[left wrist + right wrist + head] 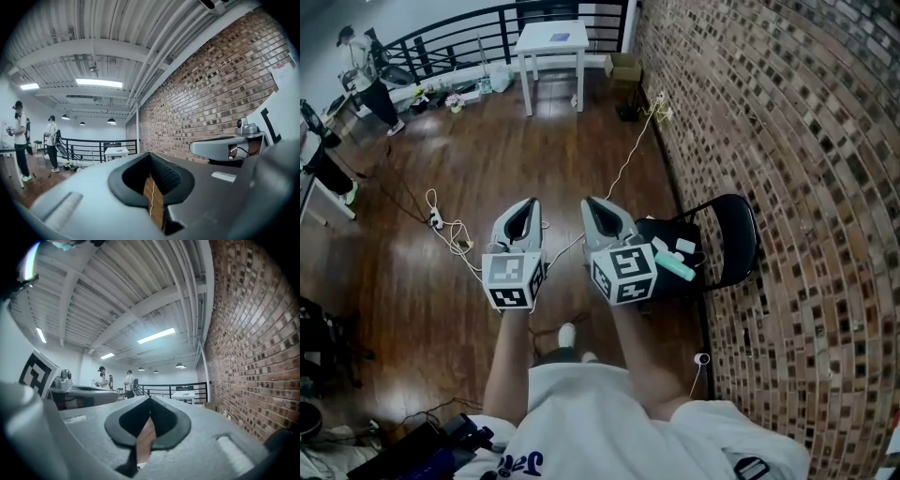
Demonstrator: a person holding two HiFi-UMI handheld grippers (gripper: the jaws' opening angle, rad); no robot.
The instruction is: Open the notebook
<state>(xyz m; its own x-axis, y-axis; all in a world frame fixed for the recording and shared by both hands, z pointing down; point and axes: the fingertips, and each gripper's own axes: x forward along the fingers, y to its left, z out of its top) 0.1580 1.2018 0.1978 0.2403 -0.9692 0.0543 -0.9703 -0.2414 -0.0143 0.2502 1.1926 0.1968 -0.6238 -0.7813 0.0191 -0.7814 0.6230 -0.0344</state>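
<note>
Wood floor [487, 141] by a brick wall [787, 112]: left gripper [525, 202] and right gripper [593, 202] pinched closed, empty, well short of the white table [539, 45], whose blue item [560, 37] may be the notebook, so opening looks unstarted.

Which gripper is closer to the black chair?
Right. The right gripper hangs just beside the chair; the left gripper is farther off, on the right one's other side.
</note>
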